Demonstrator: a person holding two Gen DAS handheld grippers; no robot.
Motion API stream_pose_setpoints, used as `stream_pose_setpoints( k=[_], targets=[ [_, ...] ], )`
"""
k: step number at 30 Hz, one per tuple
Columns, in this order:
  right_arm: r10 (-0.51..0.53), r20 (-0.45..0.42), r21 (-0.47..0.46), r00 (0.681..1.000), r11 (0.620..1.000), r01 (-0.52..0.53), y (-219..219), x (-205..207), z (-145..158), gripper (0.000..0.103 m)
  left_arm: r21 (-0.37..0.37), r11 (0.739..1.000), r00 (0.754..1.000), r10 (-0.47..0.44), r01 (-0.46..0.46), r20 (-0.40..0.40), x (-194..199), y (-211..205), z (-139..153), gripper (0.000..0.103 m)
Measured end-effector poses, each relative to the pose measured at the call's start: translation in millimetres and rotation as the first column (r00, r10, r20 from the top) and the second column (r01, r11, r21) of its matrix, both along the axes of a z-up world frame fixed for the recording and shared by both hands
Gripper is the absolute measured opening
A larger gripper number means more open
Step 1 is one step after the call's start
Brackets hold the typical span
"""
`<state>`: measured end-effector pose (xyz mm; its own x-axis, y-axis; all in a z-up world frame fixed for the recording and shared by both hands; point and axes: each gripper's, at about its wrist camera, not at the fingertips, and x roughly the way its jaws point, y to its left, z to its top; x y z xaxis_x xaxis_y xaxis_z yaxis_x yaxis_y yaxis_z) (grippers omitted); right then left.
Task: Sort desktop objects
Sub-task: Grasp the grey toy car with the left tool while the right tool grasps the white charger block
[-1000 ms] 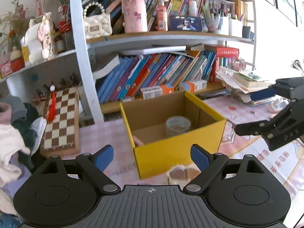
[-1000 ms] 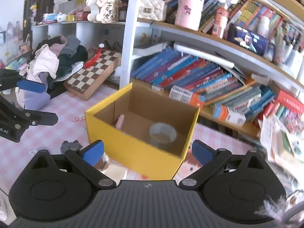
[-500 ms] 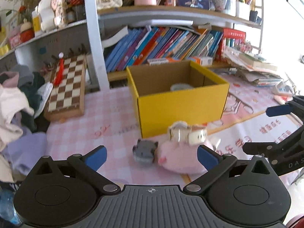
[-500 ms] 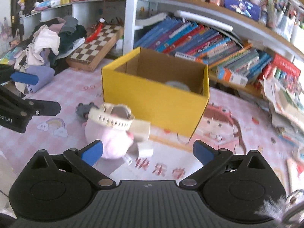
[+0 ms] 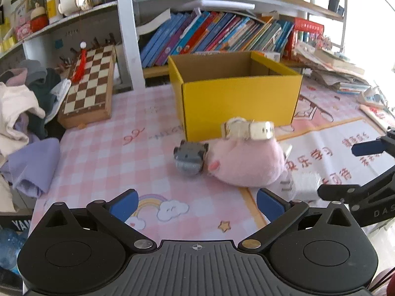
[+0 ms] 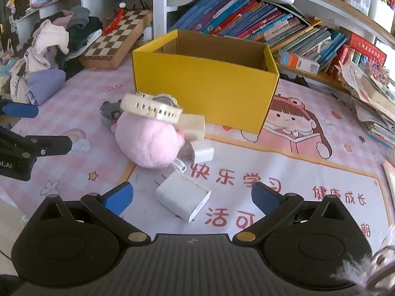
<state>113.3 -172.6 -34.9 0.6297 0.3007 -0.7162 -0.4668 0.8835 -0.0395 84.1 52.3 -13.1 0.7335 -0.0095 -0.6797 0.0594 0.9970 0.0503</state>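
- Left wrist view: bookshelves (image 5: 222, 34) packed with leaning books fill the back; a chessboard (image 5: 90, 83) leans at their foot, with a heap of clothes (image 5: 27, 108) further left.
- Pink checked mat (image 5: 106, 153) covers the desk, meeting a printed poster mat (image 5: 328, 148) on the right side.
- Yellow box (image 5: 237, 103) stands open-topped on the desk in front of the shelves.
- Pink plush (image 5: 244, 165) lies just in front of the box, a cream watch (image 5: 249, 128) resting on top of it and a grey toy (image 5: 190, 157) touching its left side.
- Left gripper (image 5: 196, 203) hovers low over the mat, its blue pads wide apart and holding nothing, pointing at the plush.
- Right gripper (image 5: 365, 165) reaches in from the right edge, its fingers spread.

- Right wrist view: the same shelves (image 6: 259, 29), chessboard (image 6: 116, 39) and clothes (image 6: 49, 49) line the back and left.
- Box (image 6: 207, 88) sits mid-desk; its inside floor is hidden from this angle.
- Plush (image 6: 148, 143) lies near the box's front left corner, the watch (image 6: 150, 107) on top and the grey toy (image 6: 108, 113) behind its left side.
- White charger (image 6: 182, 201) lies on the poster mat (image 6: 296, 172) nearest the gripper; a smaller white cube (image 6: 201, 151) sits beside the plush.
- Right gripper (image 6: 191, 198) hovers with pads spread and empty, the charger between them in the picture but untouched.
- Left gripper (image 6: 29, 125) enters from the left edge, fingers apart.
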Motion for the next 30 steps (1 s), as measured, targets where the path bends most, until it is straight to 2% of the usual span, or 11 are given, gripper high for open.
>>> stream_pose_setpoints(
  k=[9,15,20,25,30],
  targets=[
    [0.025,-0.046,-0.026,0.999,0.999,-0.026,9.7,8.6,-17.1,0.1,-0.006,1.0,0.999,0.007,-0.007,-0.031,4.4,1.6,-10.9,0.103],
    [0.041,-0.071,-0.067,0.997,0.997,-0.045,19.2,21.9,-32.1,0.085,0.012,1.0,0.999,-0.012,0.012,-0.037,9.1,-2.5,-14.0,0.103],
    [0.052,-0.105,-0.085,0.993,0.995,-0.061,23.8,32.7,-42.6,0.065,0.013,1.0,0.999,-0.014,0.014,-0.045,14.0,-2.7,-15.2,0.103],
    [0.06,-0.121,-0.084,0.991,0.994,-0.07,23.5,38.0,-44.4,0.064,0.017,1.0,0.999,-0.012,0.013,-0.048,21.2,-1.8,-17.0,0.103],
    [0.063,-0.129,-0.09,0.99,0.993,-0.075,22.1,41.5,-43.6,0.064,0.008,1.0,1.0,0.014,-0.014,-0.014,30.7,6.0,-15.0,0.102]
  ],
)
